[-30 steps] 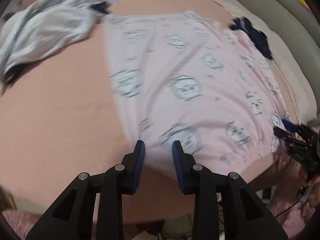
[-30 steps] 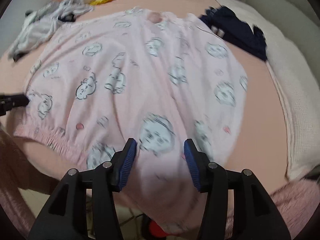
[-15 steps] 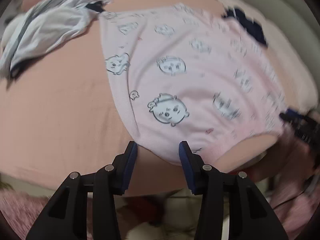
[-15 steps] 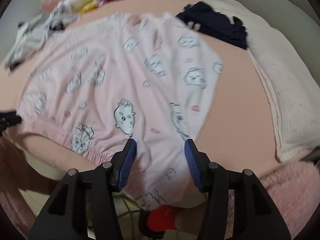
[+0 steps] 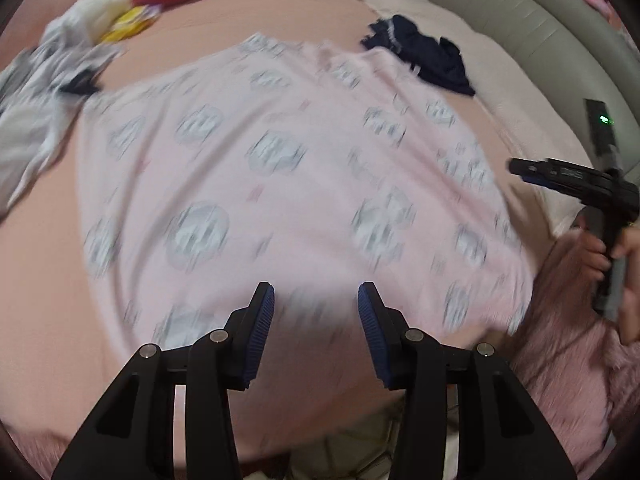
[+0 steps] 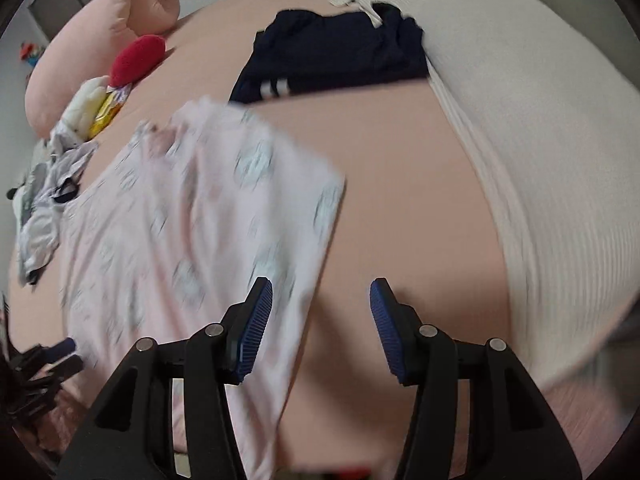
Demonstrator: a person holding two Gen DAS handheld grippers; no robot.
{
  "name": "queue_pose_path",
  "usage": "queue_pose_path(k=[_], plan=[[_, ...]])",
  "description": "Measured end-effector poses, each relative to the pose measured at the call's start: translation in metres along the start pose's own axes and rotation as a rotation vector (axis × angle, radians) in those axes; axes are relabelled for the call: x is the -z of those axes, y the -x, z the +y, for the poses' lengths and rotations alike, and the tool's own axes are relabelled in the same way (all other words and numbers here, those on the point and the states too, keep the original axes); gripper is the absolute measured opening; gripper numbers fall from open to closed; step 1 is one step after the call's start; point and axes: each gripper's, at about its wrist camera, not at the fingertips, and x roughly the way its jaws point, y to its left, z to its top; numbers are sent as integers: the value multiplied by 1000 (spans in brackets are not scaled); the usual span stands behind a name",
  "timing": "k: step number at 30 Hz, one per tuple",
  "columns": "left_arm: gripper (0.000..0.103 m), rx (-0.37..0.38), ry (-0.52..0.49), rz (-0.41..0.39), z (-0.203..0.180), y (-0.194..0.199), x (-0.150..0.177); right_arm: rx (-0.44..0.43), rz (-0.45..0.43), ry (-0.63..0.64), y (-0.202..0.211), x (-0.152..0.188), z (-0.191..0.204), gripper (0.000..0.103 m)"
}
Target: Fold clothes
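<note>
So the pink printed garment point(image 5: 288, 184) was spread flat on the peach-sheeted bed point(image 6: 400, 184), blurry cartoon faces all over it. The left gripper point(image 5: 316, 300) hung over its near edge with jaws apart, nothing pinched between the blue pads. The right gripper point(image 6: 321, 294) was also gaping and empty, above the garment's right edge and bare sheet. A navy piece of clothing point(image 6: 332, 60) lay farther back beside a cream blanket point(image 6: 540, 160), a grey-and-white crumpled garment point(image 5: 36, 112) lay off left, near a red plush point(image 6: 138, 60).
</note>
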Motion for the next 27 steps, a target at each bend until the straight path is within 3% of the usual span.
queue_pose_path(k=[6, 8, 11, 16, 18, 21, 23, 25, 27], plan=[[46, -16, -73, -18, -27, -34, -79, 82, 30, 53, -51, -53, -3, 54], [46, 0, -78, -7, -34, -47, -97, 63, 33, 24, -65, -60, -13, 63], [46, 26, -87, 13, -48, -68, -104, 3, 23, 17, -77, -62, -17, 76], [47, -2, -84, 26, -56, -93, -98, 5, 17, 129, -78, -59, 5, 75], [49, -20, -99, 6, -61, -94, -92, -36, 15, 130, -79, -57, 7, 70], [49, -42, -96, -18, -64, -94, -87, -105, -2, 159, -78, -56, 13, 46], [49, -32, -62, -29, -61, -89, -86, -193, -13, 167, -74, -55, 17, 10], [49, -20, -20, -43, -55, -82, -86, -284, -42, 177, -67, -52, 22, 9], [49, -27, 36, -94, -42, -66, -84, -319, -98, 265, -51, -42, 42, 8]])
